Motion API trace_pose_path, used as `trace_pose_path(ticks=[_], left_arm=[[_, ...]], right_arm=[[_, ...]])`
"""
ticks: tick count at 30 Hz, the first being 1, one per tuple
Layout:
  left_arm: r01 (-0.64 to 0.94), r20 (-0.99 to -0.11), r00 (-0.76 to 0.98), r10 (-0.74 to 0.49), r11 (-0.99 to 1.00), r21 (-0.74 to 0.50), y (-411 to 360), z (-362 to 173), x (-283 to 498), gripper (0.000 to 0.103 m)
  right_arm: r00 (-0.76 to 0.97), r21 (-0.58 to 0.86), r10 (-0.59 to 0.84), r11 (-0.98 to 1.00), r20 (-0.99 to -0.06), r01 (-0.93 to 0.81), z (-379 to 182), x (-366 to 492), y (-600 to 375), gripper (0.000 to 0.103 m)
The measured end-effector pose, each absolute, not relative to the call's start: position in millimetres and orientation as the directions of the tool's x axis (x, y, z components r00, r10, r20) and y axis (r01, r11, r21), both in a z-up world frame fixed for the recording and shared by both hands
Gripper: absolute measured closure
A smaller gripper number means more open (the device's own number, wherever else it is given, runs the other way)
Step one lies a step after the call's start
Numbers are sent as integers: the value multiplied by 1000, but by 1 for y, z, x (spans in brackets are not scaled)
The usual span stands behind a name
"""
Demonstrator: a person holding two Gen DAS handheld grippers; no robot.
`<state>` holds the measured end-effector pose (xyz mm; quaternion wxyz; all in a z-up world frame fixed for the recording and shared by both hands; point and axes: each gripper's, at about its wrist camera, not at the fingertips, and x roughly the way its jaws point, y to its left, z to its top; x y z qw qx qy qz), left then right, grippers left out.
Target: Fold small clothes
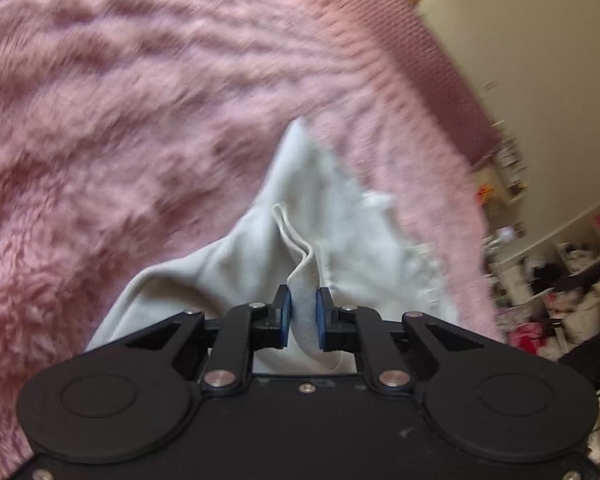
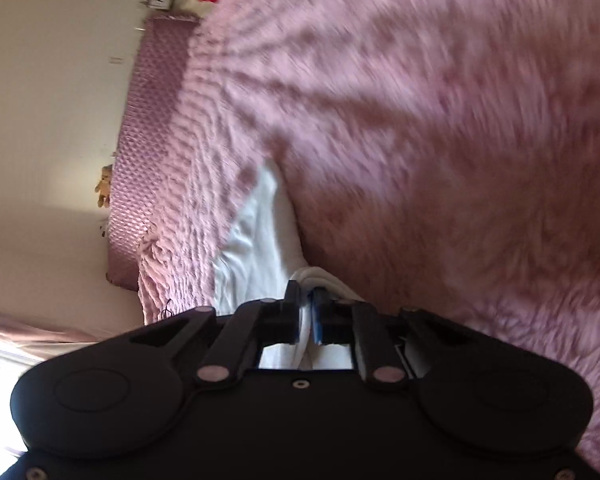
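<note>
**2 grippers, 1 pale garment, lifted over the pink bed**

Nearest in the left wrist view, the left gripper (image 1: 303, 314) has its 2 blue pads pinched onto a fold of the white garment (image 1: 260, 256); 1 hemmed edge runs up from the pads. The cloth hangs crumpled from the grip, above the fluffy pink blanket (image 1: 140, 100). The right gripper (image 2: 307, 316) is pressed together on a bunched edge of the same garment (image 2: 260, 248), which trails toward the blanket's (image 2: 440, 120) left edge. Farther off stand 1 quilted pink headboard (image 2: 148, 128), cream wall (image 2: 52, 80) and blurred, cluttered shelves (image 1: 560, 272).
</note>
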<state>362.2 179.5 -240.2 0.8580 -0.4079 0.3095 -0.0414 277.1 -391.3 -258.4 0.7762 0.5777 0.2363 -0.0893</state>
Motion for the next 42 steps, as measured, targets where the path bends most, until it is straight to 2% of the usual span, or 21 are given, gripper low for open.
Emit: trace_pose_path(ticks=[2,5,9,11,13,14,15,18,22,23,26,29,31,32,33,35,37,42], left_arm=[[-198,-520,793,-318,672,-713,178,-242,361,93],[-257,-618,721,-313,708,-658,177,-264,372,92],[-246,-633,704,-322,725,-643,180,-264,375,83],[-244,-626,696,-352,704,-667,187,-258,372,73],[-245,-621,700,-352,699,-672,192,-246,364,38],[-253,-630,705,-326,713,-654,194,-237,358,33],[-241,-621,722,-305,730,-639,193,-227,352,29],[-172,-574,761,-303,758,-629,188,-204,341,29],[-82,-529,767,-364,761,-643,165,-192,360,23],[-66,-530,765,-365,775,-628,157,-192,367,23],[-40,-543,761,-354,810,-585,140,-203,388,23],[-102,-619,714,-327,827,-554,138,-226,408,23],[-116,-645,691,-328,830,-546,141,-242,415,24],[-101,-632,695,-344,823,-559,145,-246,413,24],[-92,-618,698,-361,811,-577,150,-249,410,24],[-90,-601,703,-380,791,-605,159,-253,407,24],[-93,-602,700,-383,788,-609,164,-257,405,31],[-116,-618,675,-403,770,-628,177,-257,406,34]], right_arm=[[852,829,121,336,-509,447,-260,278,-392,97],[816,791,100,334,-570,512,-272,278,-397,98],[809,777,99,365,-579,512,-280,271,-397,100],[800,765,117,401,-589,504,-277,268,-400,100],[789,751,141,441,-599,491,-273,265,-404,99],[781,747,155,448,-605,491,-269,262,-407,97],[783,751,163,454,-600,480,-264,260,-409,90],[815,732,149,550,-560,402,-237,260,-406,86],[842,707,199,655,-501,266,-213,286,-378,72],[841,694,210,678,-499,243,-212,294,-367,72],[816,662,232,715,-529,226,-219,322,-345,72],[768,610,219,746,-601,266,-238,340,-334,72],[742,560,171,767,-649,313,-246,343,-333,76],[740,534,134,776,-659,335,-249,339,-338,88],[737,510,97,781,-669,360,-250,335,-343,96],[734,505,68,768,-675,394,-254,325,-356,98],[732,538,98,744,-674,395,-262,322,-369,103],[719,550,123,735,-684,397,-269,323,-377,103]])
